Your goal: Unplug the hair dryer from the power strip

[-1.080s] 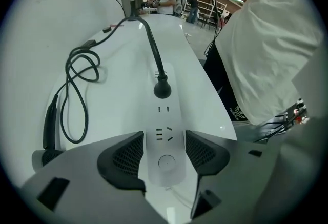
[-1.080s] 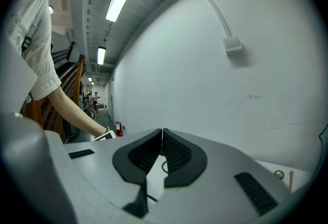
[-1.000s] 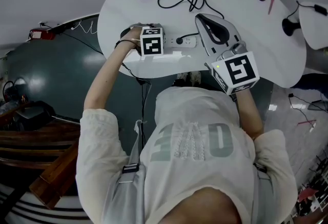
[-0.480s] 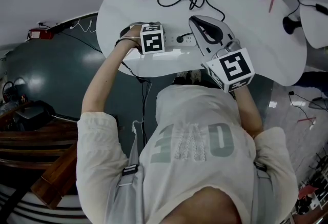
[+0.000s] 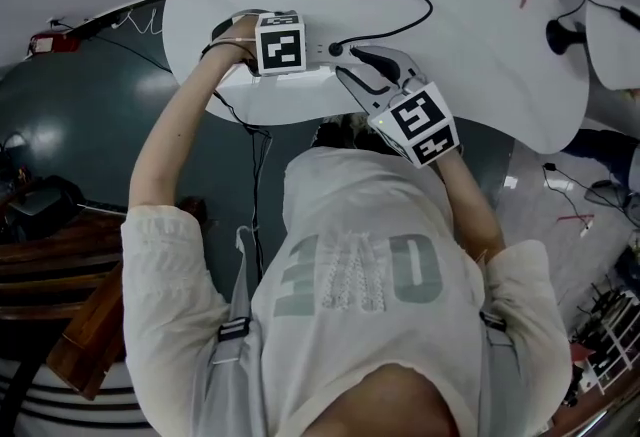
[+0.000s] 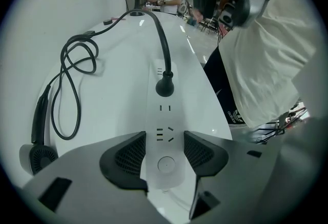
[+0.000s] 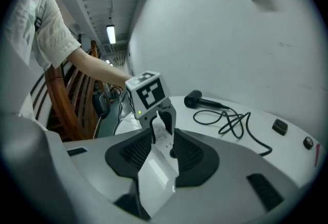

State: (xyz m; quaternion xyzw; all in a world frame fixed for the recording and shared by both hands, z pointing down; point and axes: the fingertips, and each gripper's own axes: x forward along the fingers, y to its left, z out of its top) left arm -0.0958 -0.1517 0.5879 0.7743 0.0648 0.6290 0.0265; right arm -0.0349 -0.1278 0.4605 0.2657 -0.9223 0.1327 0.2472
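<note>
1. Nothing is unplugged yet: the hair dryer's round black plug [image 6: 164,86] still sits in the long white plastic power strip [image 6: 163,115], near the front edge of the white oval table [image 6: 113,84].
2. My left gripper [image 6: 164,148] clamps the strip's end. My right gripper [image 7: 163,141] has just been opening its jaws and holds nothing; the plug is just ahead of it.
3. The strip's long axis runs from one gripper to the other, and the plug stands upright.

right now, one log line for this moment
phase: reaching for plug | left hand-held gripper: shut on power strip | right hand-held gripper: jaws just opened, gripping nothing | plug: seated in strip
</note>
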